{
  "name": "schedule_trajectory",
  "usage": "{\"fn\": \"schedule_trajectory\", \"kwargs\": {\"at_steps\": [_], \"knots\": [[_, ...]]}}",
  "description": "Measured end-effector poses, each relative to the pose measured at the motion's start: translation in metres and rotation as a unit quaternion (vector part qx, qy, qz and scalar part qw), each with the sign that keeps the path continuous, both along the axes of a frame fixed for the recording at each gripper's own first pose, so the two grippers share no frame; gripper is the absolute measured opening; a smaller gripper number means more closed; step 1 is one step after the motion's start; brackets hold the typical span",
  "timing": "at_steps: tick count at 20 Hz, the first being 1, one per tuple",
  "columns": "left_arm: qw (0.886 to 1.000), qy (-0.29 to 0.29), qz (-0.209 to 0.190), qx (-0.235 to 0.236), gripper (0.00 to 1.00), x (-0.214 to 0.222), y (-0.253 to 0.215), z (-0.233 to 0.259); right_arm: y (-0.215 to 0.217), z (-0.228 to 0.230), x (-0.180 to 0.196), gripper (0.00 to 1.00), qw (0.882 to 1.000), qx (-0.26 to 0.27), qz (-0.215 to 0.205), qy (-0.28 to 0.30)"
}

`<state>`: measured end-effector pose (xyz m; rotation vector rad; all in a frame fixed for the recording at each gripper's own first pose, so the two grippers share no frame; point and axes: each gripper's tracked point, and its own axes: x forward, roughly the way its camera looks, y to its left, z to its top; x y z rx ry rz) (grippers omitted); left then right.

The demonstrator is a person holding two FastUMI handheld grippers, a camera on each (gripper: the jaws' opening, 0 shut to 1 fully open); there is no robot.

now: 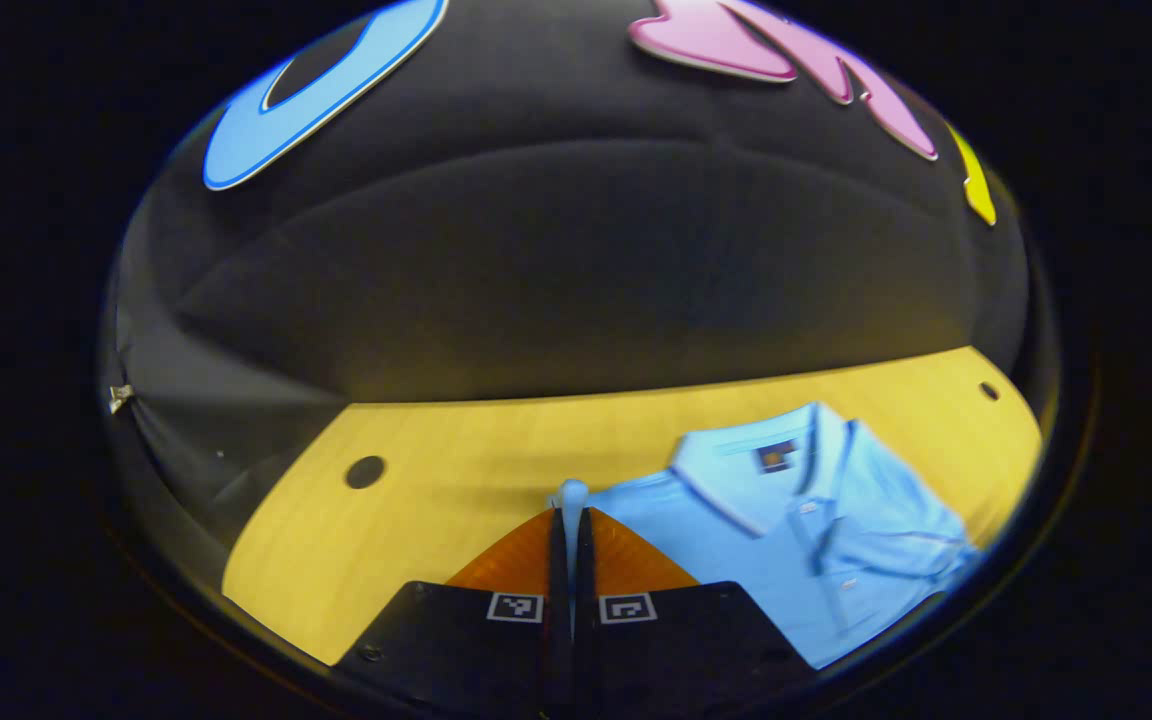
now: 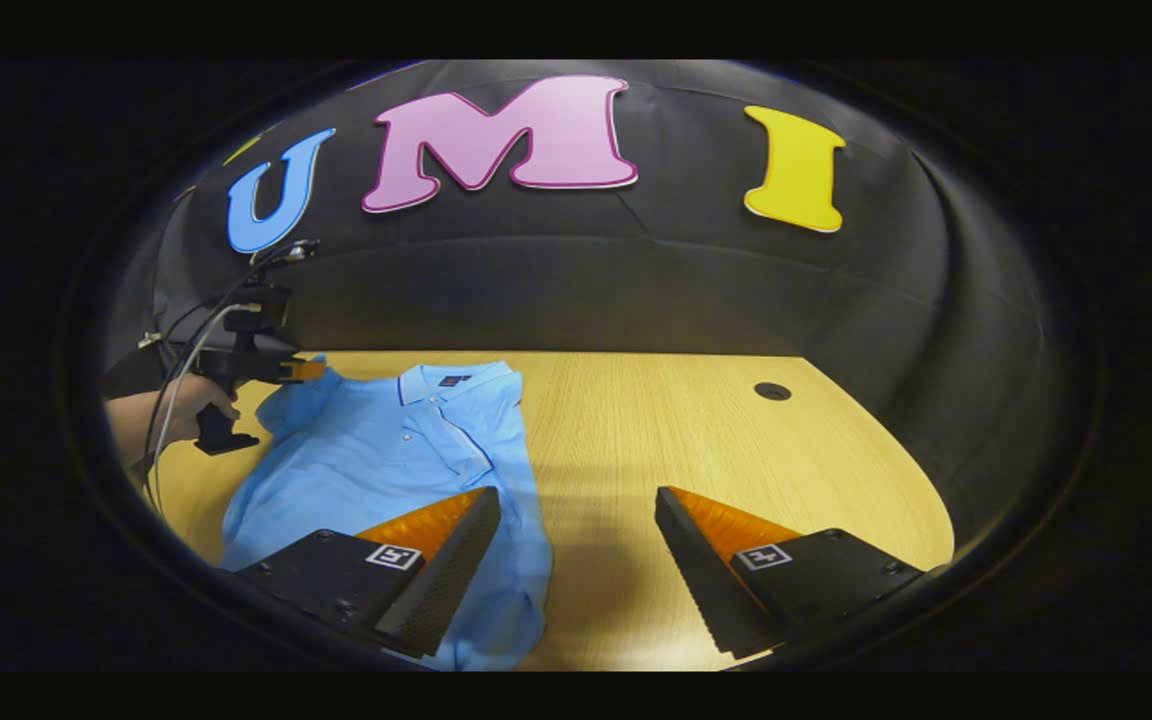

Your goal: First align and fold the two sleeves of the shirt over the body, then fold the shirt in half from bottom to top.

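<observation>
My left gripper (image 1: 572, 520) pinches the sleeve (image 1: 572, 492) beside the shirt (image 2: 386, 460); right gripper (image 2: 576, 545) wide, empty, over the shirt's edge. Far sleeve looks folded; this sleeve and bottom fold remain.

The shirt (image 2: 376, 460) is showing as soft, matt knit cloth with a ribbed collar. The table (image 2: 656, 440) is looking like smooth, pale wood-grain laminate with a slight sheen. The booth wall (image 2: 576, 280) is hanging as matt cloth.
</observation>
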<state>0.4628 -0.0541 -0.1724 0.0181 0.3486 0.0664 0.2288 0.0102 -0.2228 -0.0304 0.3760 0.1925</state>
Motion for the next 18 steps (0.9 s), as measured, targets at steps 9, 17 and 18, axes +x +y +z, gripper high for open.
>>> {"fn": "schedule_trajectory", "kwargs": {"at_steps": [9,17,18], "knots": [[0.991,-0.014,-0.116,-0.066,0.71,-0.038,-0.121,0.011,-0.009,-0.005,-0.038,0.98,1.0,-0.001,-0.009,-0.003],[0.995,-0.02,-0.085,-0.055,1.0,-0.168,-0.058,0.013,-0.006,-0.013,-0.087,0.98,1.0,0.001,-0.015,0.012],[0.995,-0.019,-0.079,-0.055,0.99,-0.19,-0.049,0.012,-0.003,-0.013,-0.094,0.98,1.0,0.002,-0.014,0.015]]}}
